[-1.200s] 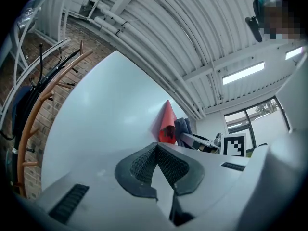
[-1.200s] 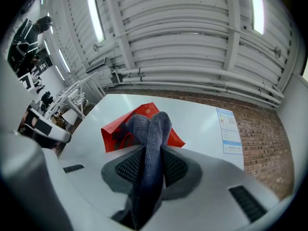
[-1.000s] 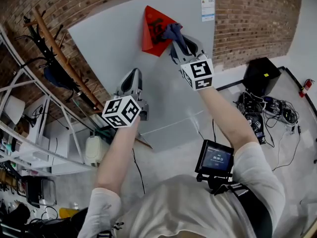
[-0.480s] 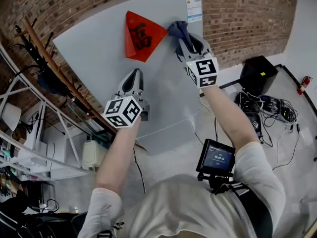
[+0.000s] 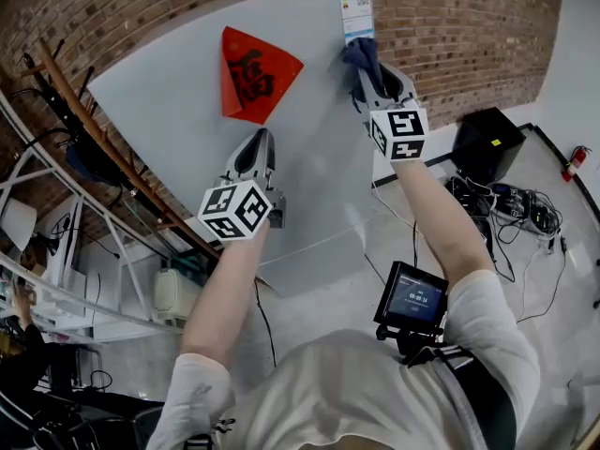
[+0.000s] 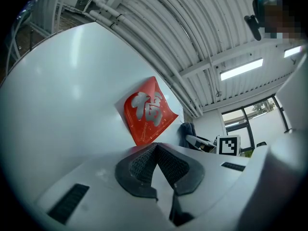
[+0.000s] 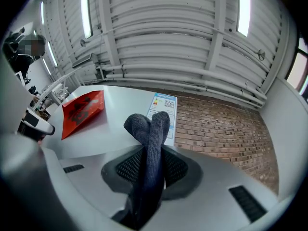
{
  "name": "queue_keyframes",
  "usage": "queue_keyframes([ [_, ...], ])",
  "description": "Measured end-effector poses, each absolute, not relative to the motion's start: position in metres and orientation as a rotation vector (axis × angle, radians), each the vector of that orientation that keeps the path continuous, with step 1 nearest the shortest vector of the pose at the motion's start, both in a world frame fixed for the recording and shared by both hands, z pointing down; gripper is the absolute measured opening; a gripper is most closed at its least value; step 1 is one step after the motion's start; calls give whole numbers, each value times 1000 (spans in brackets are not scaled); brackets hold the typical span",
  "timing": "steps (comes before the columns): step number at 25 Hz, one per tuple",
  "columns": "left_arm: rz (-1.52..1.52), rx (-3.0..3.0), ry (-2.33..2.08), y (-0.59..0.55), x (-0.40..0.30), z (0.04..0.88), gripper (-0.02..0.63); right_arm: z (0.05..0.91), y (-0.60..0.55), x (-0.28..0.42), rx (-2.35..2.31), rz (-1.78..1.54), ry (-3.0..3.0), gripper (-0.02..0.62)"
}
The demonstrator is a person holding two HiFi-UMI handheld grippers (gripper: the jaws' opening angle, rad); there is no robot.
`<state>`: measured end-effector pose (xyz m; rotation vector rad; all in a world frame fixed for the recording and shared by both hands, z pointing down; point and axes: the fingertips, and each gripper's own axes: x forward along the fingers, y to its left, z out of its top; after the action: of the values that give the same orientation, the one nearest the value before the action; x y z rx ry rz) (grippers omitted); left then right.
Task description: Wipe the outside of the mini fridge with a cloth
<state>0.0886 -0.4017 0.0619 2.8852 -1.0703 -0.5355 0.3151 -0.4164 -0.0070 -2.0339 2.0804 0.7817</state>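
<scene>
A white fridge door (image 5: 169, 82) fills the head view, with a red diamond sticker (image 5: 246, 73) and a blue-and-white label (image 5: 355, 7) near its top right. My right gripper (image 5: 373, 67) is shut on a dark blue cloth (image 5: 362, 54), pressing it against the door just below the label. In the right gripper view the cloth (image 7: 149, 143) sticks out between the jaws toward the label (image 7: 162, 112). My left gripper (image 5: 255, 154) is shut on nothing, lower left on the door, below the sticker (image 6: 147, 110).
A brick wall (image 5: 469, 36) stands to the right of the fridge. A black box (image 5: 492, 139) and tangled cables (image 5: 506, 209) lie on the floor at right. Metal shelving (image 5: 56, 251) and a rack (image 5: 103, 120) crowd the left side.
My right gripper has slid the cloth up and to the right across the door, from beside the red sticker to just under the label. The left gripper has stayed nearly still.
</scene>
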Motion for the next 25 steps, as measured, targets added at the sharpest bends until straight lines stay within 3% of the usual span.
queue_keyframes([
  [12, -519, 2867, -1075, -400, 64, 68, 3, 2, -398, 278, -1992, 756, 2110, 86],
  [25, -492, 2802, -1184, -379, -33, 86, 3, 36, -360, 98, -1713, 838, 2376, 86],
])
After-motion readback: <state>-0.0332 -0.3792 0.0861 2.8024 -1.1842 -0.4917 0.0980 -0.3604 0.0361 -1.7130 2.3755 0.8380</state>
